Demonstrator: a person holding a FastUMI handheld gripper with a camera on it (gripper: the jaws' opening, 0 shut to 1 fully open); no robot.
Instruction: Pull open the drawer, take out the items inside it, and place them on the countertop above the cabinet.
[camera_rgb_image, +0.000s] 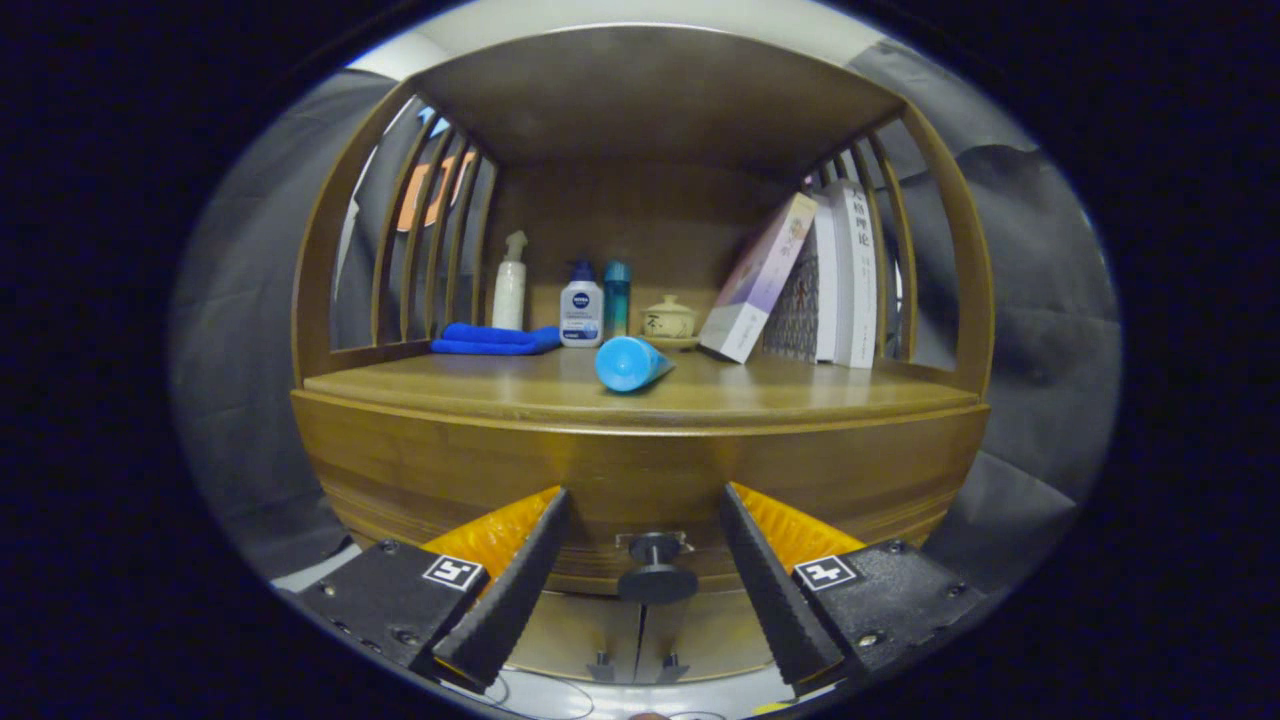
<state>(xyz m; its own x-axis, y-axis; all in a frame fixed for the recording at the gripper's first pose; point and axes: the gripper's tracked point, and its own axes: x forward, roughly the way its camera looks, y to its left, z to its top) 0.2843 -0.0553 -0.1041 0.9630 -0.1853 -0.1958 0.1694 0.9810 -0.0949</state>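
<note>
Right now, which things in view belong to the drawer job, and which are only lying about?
For the job: drawer knob between the open gripper fingers; drawer front; countertop.

Lying about: blue tube, blue cloth, spray bottle, lotion bottle, small jar, books.

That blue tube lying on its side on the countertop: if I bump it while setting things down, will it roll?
Probably. The blue tube lies on its round side on the bare countertop with nothing against it. Its tapered end suggests it would curve, not run straight. It looks like light plastic, so a nudge should move it. The gripper is open around the drawer knob.
</note>
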